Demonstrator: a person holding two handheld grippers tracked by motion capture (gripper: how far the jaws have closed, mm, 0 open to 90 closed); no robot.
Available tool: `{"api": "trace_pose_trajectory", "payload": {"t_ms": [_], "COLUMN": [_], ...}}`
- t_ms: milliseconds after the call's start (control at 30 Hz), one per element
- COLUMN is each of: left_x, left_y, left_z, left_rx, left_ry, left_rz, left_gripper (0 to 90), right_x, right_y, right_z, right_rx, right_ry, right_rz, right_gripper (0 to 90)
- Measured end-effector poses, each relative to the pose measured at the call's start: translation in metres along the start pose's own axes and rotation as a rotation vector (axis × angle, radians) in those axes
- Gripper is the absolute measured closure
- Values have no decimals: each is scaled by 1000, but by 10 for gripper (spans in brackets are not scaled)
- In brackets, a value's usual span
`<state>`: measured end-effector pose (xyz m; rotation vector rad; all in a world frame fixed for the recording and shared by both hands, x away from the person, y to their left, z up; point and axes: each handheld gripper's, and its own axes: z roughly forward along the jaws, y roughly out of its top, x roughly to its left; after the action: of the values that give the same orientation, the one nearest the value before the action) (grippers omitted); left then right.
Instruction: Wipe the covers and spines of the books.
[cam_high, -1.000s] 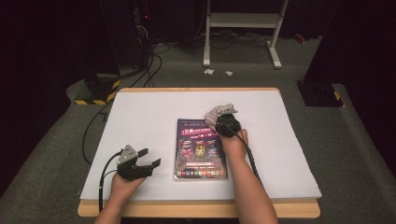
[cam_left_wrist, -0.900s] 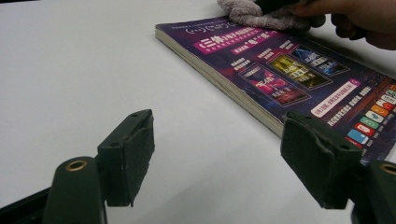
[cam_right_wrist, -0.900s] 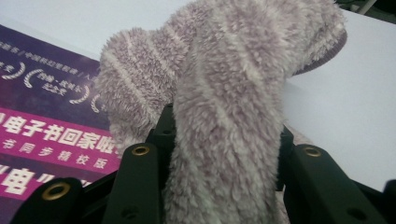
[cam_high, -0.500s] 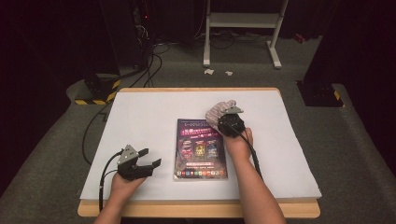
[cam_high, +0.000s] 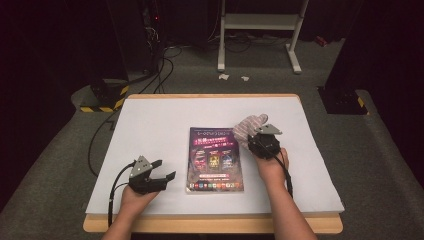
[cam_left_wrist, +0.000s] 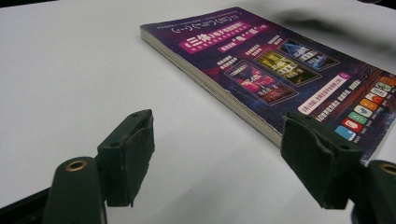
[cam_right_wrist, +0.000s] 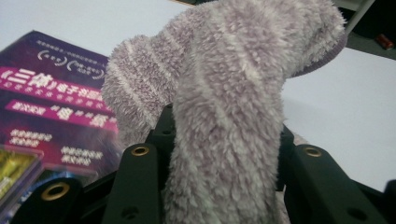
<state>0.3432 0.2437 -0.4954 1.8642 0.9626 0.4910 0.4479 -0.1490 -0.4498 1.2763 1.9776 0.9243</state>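
Observation:
A purple paperback book (cam_high: 215, 159) lies flat in the middle of the white table (cam_high: 150, 125). My right gripper (cam_high: 260, 136) is shut on a fuzzy grey-pink striped sock (cam_high: 247, 128) and holds it just off the book's right edge, the sock sticking up and to the left. In the right gripper view the sock (cam_right_wrist: 224, 107) stands between the black jaws, with the book (cam_right_wrist: 46, 93) behind at the left. My left gripper (cam_high: 167, 170) rests near the table's front left, jaws open and empty, pointing right at the book (cam_left_wrist: 275, 70).
Beyond the table's far edge the floor holds cables (cam_high: 160, 60), a white metal stand (cam_high: 260, 30) and a yellow-black striped base (cam_high: 102, 100). White tabletop stretches on both sides of the book.
My right gripper has moved rightward and lifted with the sock, from over the book's top right corner to just beside the book's right edge. The left gripper has stayed put.

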Motion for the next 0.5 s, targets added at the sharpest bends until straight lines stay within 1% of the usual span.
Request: {"api": "trace_pose_trajectory", "payload": {"t_ms": [233, 300, 400, 500], "left_x": [-2, -2, -3, -4], "left_y": [1, 1, 1, 1], "left_z": [1, 1, 1, 0], "left_rx": [2, 2, 0, 1], "left_ry": [0, 0, -5, -8], "left_rz": [10, 9, 4, 6], "left_gripper": [262, 262, 262, 262], "right_x": [-15, -19, -23, -27], "right_y": [-19, -25, -33, -48], "right_z": [-21, -27, -35, -46], "right_rx": [-10, -7, -5, -4], "right_ry": [-18, -23, -37, -52], "right_rz": [8, 16, 17, 32], "right_gripper": [595, 592, 591, 589]}}
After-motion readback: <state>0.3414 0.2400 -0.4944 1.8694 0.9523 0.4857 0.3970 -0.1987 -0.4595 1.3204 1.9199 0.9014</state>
